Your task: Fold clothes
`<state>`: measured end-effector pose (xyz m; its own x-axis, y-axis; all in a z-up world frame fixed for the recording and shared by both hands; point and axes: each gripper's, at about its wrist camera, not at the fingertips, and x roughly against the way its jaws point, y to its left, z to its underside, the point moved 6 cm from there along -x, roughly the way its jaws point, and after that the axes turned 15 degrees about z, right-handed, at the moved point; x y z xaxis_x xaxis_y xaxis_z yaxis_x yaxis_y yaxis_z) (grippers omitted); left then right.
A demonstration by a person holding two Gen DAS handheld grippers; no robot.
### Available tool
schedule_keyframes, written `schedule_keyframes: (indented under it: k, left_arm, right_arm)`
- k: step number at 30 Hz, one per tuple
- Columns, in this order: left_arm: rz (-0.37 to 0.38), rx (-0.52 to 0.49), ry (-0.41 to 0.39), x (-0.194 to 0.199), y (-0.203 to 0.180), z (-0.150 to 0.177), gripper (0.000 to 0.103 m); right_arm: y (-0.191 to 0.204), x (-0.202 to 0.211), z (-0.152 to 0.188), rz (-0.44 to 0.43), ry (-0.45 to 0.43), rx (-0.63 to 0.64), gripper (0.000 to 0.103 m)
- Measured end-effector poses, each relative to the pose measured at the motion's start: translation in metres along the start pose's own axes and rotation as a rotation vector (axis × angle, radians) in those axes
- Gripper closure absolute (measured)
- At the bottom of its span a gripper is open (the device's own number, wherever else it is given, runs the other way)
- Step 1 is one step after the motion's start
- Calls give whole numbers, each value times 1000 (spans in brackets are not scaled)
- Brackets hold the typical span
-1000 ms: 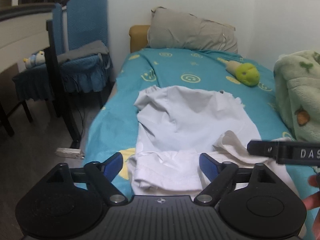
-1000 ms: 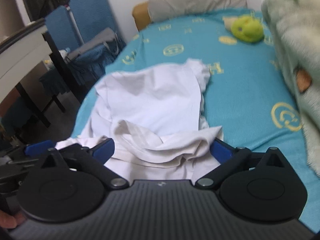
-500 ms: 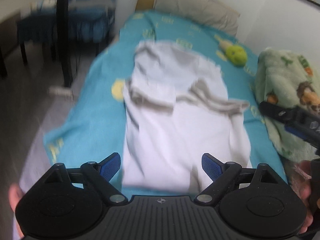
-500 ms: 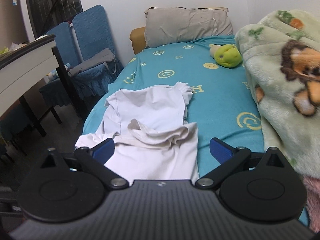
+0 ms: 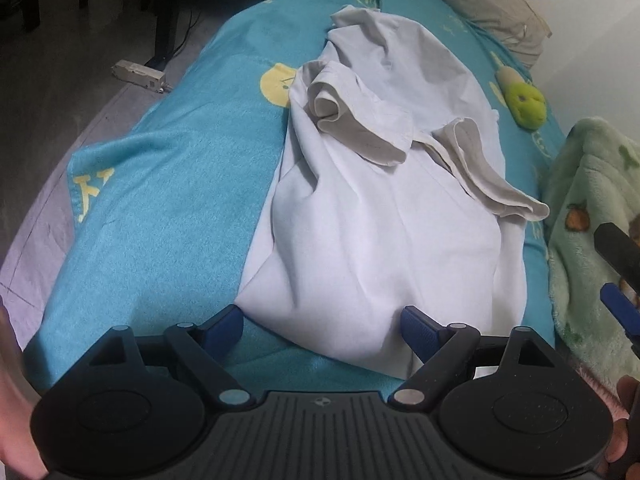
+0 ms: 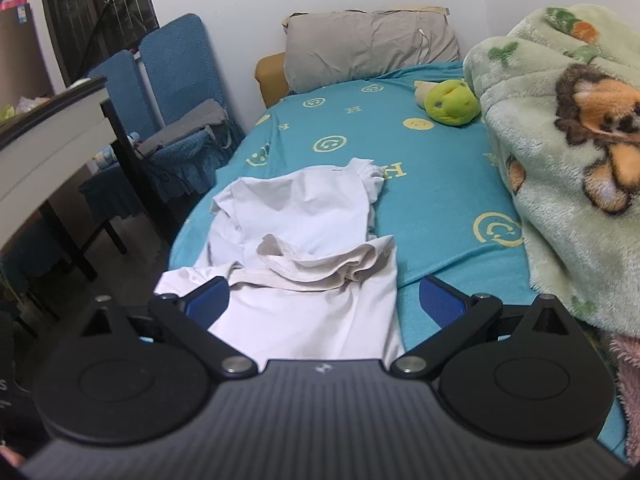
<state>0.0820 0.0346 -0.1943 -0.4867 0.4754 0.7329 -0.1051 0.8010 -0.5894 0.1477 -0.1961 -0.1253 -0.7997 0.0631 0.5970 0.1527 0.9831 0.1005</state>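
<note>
Left wrist view: left gripper and right gripper hover, jaws spread, over white shirt.

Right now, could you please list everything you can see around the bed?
White shirt: one, white, rumpled on the near half of the bedspread.
Bedspread: one, teal with yellow smileys, covering the bed.
Pillow: one, grey-beige, at the head.
Plush toy: one, green, near the pillow.
Fleece blanket: one, pale green, heaped on the right.
Chairs: two, blue, left of the bed.
Power strip: one, white, on the floor.
Left hand-held gripper: open.
Right hand-held gripper: open.
</note>
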Motion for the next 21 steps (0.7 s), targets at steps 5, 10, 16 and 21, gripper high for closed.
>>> schedule_keyframes:
  k: [5, 10, 16, 21]
  left_arm:
    - [5, 68, -19, 7, 7, -2, 21]
    - [36, 128, -63, 12, 14, -9, 26]
    - [81, 95, -149, 24, 6, -15, 57]
    - [83, 120, -106, 20, 3, -9, 51]
  right_arm:
    - [-3, -3, 0, 18, 12, -17, 0]
    - [-3, -6, 2, -13, 46, -56, 0]
    - [-23, -6, 20, -275, 315, -429, 1]
    - [-18, -10, 60, -391, 553, -624, 1]
